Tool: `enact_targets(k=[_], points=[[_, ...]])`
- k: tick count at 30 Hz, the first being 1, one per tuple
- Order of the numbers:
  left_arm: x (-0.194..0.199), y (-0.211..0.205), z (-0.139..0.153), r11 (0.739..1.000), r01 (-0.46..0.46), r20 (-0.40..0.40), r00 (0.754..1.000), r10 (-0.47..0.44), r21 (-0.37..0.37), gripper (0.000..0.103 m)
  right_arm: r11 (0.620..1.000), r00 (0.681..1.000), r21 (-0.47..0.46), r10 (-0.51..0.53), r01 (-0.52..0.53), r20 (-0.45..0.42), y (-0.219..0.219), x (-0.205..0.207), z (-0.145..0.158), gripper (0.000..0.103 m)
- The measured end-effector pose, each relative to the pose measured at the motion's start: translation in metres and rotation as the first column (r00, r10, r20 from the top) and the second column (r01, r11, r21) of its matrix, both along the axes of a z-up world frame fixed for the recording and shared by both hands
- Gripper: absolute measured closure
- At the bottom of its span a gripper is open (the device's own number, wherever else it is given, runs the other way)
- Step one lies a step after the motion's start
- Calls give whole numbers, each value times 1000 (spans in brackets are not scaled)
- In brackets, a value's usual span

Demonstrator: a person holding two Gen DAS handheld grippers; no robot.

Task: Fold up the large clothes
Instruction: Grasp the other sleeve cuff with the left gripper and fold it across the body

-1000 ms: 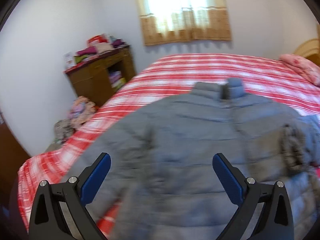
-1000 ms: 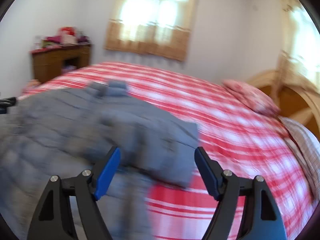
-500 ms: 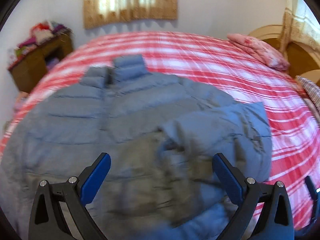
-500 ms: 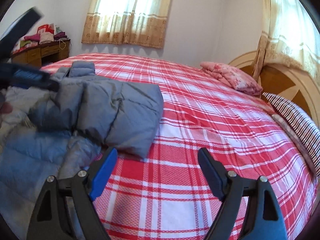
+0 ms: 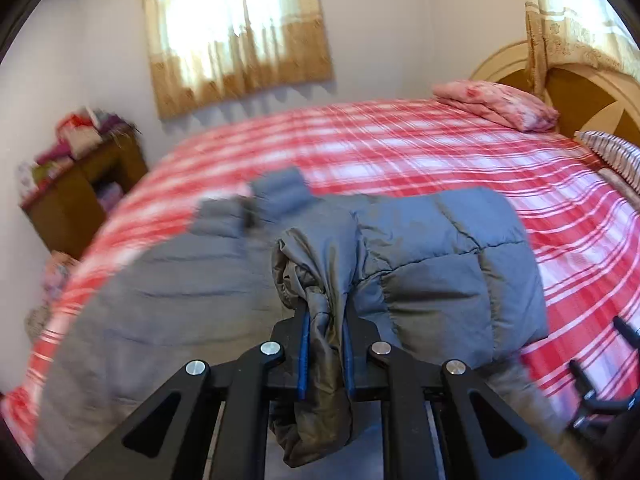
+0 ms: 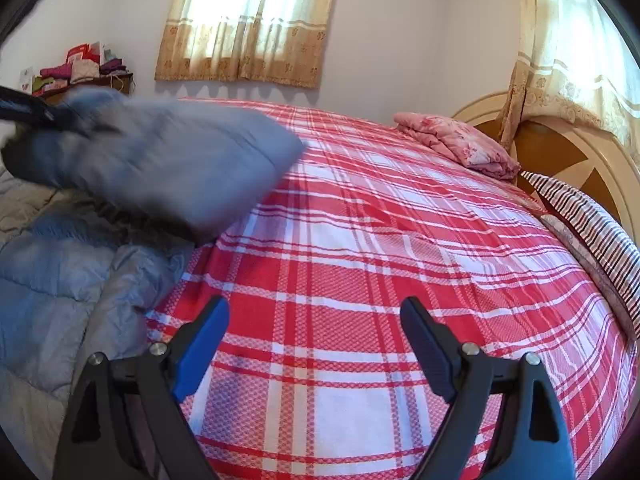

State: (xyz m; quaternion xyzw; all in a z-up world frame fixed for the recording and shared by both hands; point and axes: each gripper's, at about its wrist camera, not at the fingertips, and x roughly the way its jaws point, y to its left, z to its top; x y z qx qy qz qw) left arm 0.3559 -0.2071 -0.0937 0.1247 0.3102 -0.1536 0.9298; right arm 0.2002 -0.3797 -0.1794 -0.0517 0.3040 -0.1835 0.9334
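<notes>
A grey quilted puffer jacket (image 5: 420, 264) lies on the bed (image 6: 360, 240), its puffy sleeve cuff pinched in the closed left tongs (image 5: 325, 320), while the right tongs (image 6: 316, 336) gape wide over the red-and-white plaid sheet, beneath beige curtains (image 6: 248, 20) and white walls.

The left wrist camera sits low over the near edge of the bed (image 5: 420, 148), looking along its hand-held gripper (image 5: 325, 344) toward the far wall's curtained window (image 5: 236, 36), close above the grey puffer jacket (image 5: 432, 264). The right wrist camera looks the same way from further right, over bare plaid bedspread (image 6: 360, 280). Both views share the window (image 6: 252, 20), the pink folded blanket (image 6: 456, 146), the headboard (image 6: 560, 152), the cluttered wooden cabinet (image 5: 80, 196) and the jacket (image 6: 160, 160).
</notes>
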Motion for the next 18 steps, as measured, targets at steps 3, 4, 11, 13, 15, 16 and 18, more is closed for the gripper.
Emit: enact_targets(k=[3,4,11,13,15,16,18], points=[[2,30,4,998,-50,42,998,49,22,90,1000,1000,-4,3,-3,-5,1,1,-1,14],[3,42,3,997,-72,54,996,70,31,90,1000,1000,-2,3,-3,-11,1,1,-2,14],[19,93,-38,981,-189,-22,982,190,51,89,999,998,52,5,-2,-62,-6,8,-11,11],[24,96,-59,974,-211,-69,974,217,85,85,997,997,71,15,-10,-70,-8,8,-12,11],[27,98,-73,966,-239,-101,963,248,96,79,993,997,116,36,-28,-71,-12,8,-11,16],[25,100,-76,964,-249,-101,961,258,91,73,988,997,150,48,-38,-65,-16,6,-9,22],[22,100,-77,960,-261,-83,959,270,105,58,974,995,217,72,-57,-63,-24,6,-3,31]])
